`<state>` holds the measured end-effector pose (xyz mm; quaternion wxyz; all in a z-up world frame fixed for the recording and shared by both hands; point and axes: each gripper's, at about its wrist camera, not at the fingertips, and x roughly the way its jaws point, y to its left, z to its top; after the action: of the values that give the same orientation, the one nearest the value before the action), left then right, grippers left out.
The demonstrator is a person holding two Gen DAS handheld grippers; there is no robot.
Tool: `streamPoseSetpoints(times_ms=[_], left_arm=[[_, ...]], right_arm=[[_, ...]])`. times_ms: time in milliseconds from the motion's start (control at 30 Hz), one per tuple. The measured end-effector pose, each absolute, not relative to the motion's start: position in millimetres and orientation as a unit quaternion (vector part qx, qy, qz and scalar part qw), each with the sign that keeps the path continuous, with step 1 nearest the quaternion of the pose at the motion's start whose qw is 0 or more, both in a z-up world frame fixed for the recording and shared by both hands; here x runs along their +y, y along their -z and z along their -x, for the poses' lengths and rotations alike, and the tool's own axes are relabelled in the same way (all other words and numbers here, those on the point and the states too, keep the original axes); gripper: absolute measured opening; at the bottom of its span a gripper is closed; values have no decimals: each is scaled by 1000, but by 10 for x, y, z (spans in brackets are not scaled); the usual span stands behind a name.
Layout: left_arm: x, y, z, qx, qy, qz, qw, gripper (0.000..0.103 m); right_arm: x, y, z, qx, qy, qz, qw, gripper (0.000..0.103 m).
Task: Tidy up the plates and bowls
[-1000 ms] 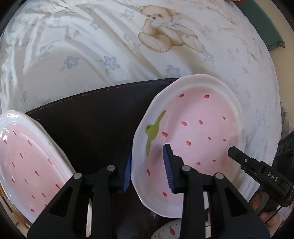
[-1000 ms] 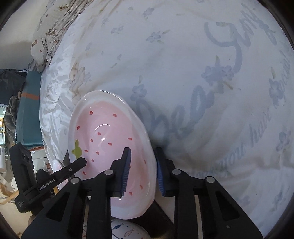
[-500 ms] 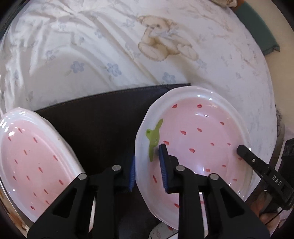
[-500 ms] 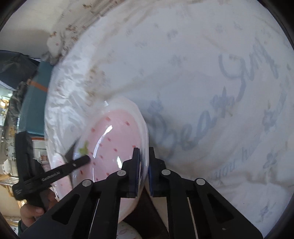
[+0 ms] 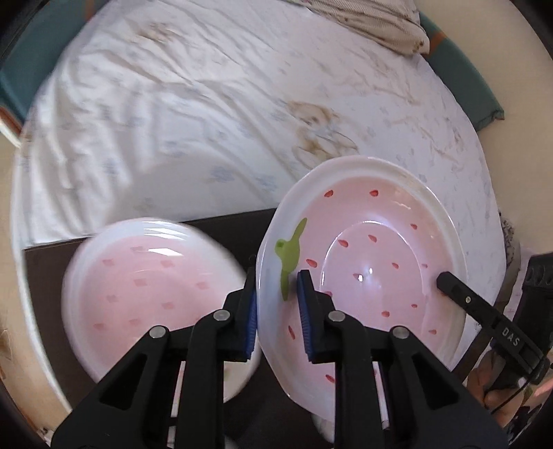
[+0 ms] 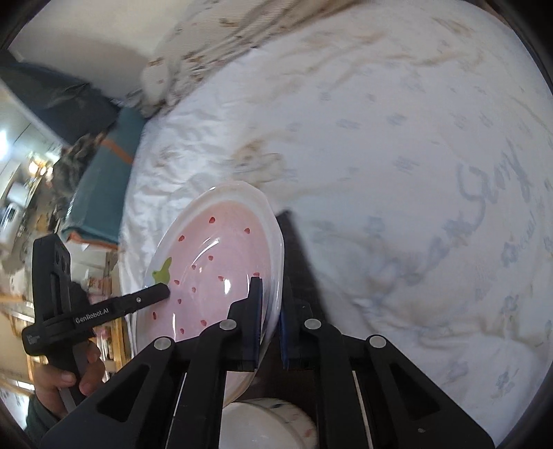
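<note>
Both grippers hold one pink strawberry plate (image 5: 366, 262) with red seed marks and a green stem, lifted and tilted above a dark board (image 5: 221, 224). My left gripper (image 5: 276, 314) is shut on its near left rim. My right gripper (image 6: 271, 317) is shut on the opposite rim of the same plate (image 6: 221, 255); its finger shows in the left wrist view (image 5: 452, 283). A second pink strawberry plate (image 5: 152, 286) lies on the board to the left, blurred.
A white bedsheet (image 5: 207, 103) with bears and blue flowers lies behind the board. A white bowl (image 6: 269, 424) sits below the right gripper. A teal mattress edge (image 6: 103, 186) and a pillow (image 5: 373, 24) lie at the far side.
The held plate has risen off the board and tilted up. Both grippers have lifted with it. The second plate now shows nearer the middle of the left wrist view.
</note>
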<state>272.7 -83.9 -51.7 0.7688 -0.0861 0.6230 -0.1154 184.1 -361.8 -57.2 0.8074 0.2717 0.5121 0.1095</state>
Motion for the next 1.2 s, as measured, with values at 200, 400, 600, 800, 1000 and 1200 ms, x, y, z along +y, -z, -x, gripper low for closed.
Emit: streamPoseSetpoints(times_ms=[200,400,600,800,1000,1200], left_arm=[[-100,428,-2577,611,64,93,783,17],[561,614,-2415,617,27,103,780,17],[834,839,-2296,625,9,114,773,17],[813,985,-2279,629,14,115,769,17],[772,1073,-2291,629,12,96,771,17],[821,1178,-2292,646,1,72,760,16]], right_arm=[[-2841,535,-1974,525,-168,-228,803,11],[-2152,673,-2032,551,-205,-179,789,13],[-1730,881,-2020,575,-217,-137,777,15],[-1666,1101,-2071,600,-205,-133,762,17],[-1694,1224,-2061,612,-203,-140,751,18],[-1621,1283,-2041,626,-208,-142,738,18]])
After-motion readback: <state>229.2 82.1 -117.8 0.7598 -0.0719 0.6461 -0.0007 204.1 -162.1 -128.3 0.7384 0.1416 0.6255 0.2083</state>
